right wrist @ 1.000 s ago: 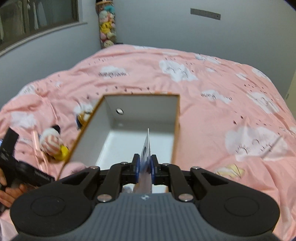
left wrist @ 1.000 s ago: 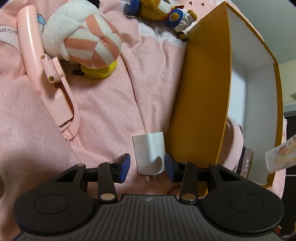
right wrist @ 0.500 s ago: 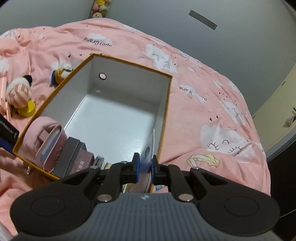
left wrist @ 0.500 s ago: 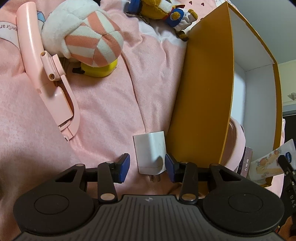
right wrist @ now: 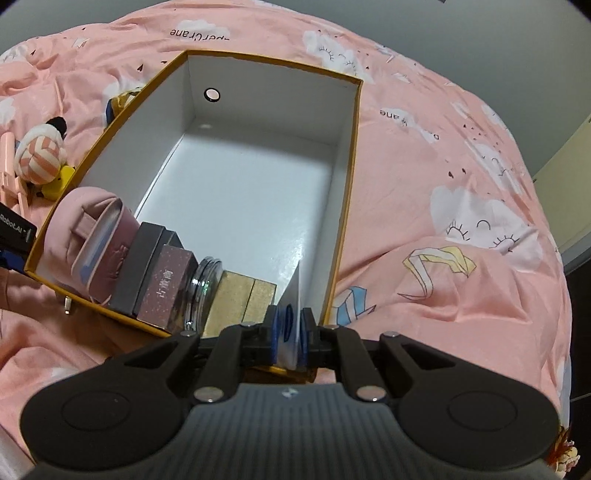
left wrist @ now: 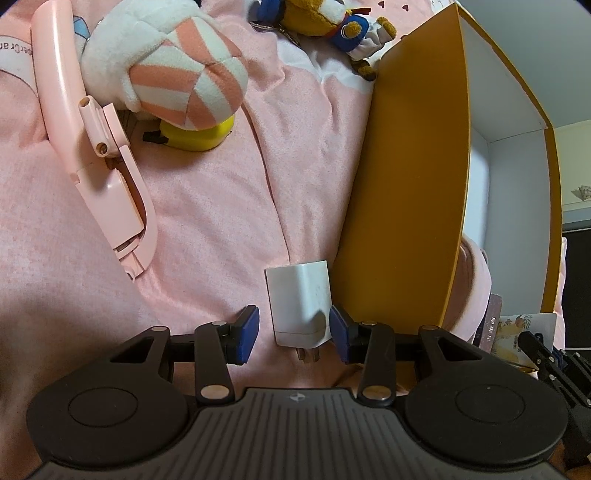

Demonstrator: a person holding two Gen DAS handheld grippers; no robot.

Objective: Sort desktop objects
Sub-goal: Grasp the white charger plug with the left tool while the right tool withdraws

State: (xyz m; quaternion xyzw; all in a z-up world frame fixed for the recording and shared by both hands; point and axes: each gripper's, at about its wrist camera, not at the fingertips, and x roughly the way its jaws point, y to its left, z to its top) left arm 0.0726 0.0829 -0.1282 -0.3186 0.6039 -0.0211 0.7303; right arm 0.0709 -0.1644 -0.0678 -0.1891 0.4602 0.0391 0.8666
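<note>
An orange box point(right wrist: 349, 155) with a white inside lies on the pink bedspread; it also shows in the left wrist view point(left wrist: 406, 177). My right gripper point(right wrist: 290, 339) is shut on a thin white packet point(right wrist: 297, 295), held upright at the box's near right corner. The packet also shows in the left wrist view point(left wrist: 524, 328). My left gripper point(left wrist: 293, 334) is open around a white charger plug point(left wrist: 299, 302) lying beside the box's outer wall.
In the box's near end sit a pink pouch point(right wrist: 88, 236), a grey box point(right wrist: 140, 266), a mauve box point(right wrist: 166, 291), a glass jar point(right wrist: 201, 288) and a gold box point(right wrist: 240, 306). A pink selfie stick point(left wrist: 92, 147), a striped plush point(left wrist: 173, 70) and a bear keychain point(left wrist: 325, 22) lie on the bedspread.
My right gripper has come down toward the box with the packet, now at its near right corner. My left gripper and the plug have stayed put.
</note>
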